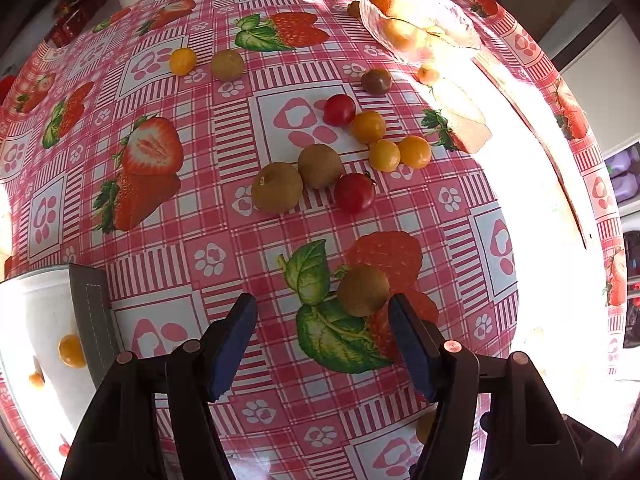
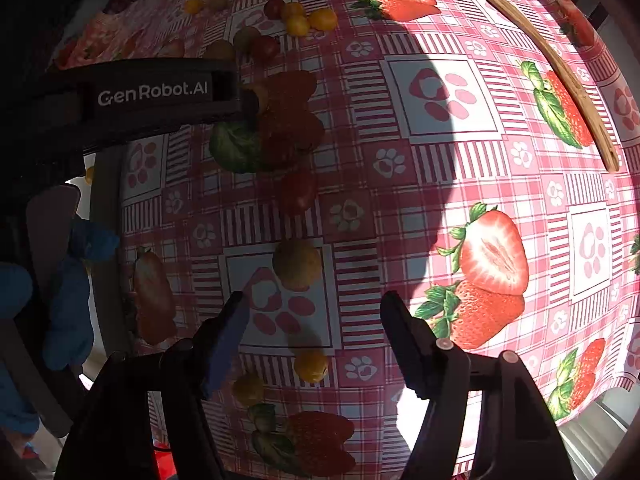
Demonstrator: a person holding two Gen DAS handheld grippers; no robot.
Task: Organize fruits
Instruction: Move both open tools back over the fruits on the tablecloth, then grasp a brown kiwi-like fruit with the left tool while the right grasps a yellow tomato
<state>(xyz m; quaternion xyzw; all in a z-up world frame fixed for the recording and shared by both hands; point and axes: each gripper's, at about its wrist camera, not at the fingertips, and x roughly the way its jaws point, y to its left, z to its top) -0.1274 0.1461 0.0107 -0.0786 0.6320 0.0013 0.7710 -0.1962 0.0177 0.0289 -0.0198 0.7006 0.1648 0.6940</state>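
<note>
The left gripper (image 1: 322,316) is held with jaws spread, a kiwi (image 1: 363,291) seen just beside its right jaw. The right gripper (image 2: 314,314) is likewise held open above the worktop (image 2: 440,92), a kiwi (image 2: 297,265) lying ahead.

Glass bowl (image 1: 420,20) washed out by glare, contents perhaps oranges, white tray (image 1: 36,320) cut off

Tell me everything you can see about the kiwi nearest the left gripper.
The kiwi is round, brown and matte, looking fuzzy-skinned and whole. It sits on the tablecloth, over a printed strawberry and leaf, apart from the other fruit. It lies just ahead of the open left gripper, close to its right finger; contact is unclear.
</note>
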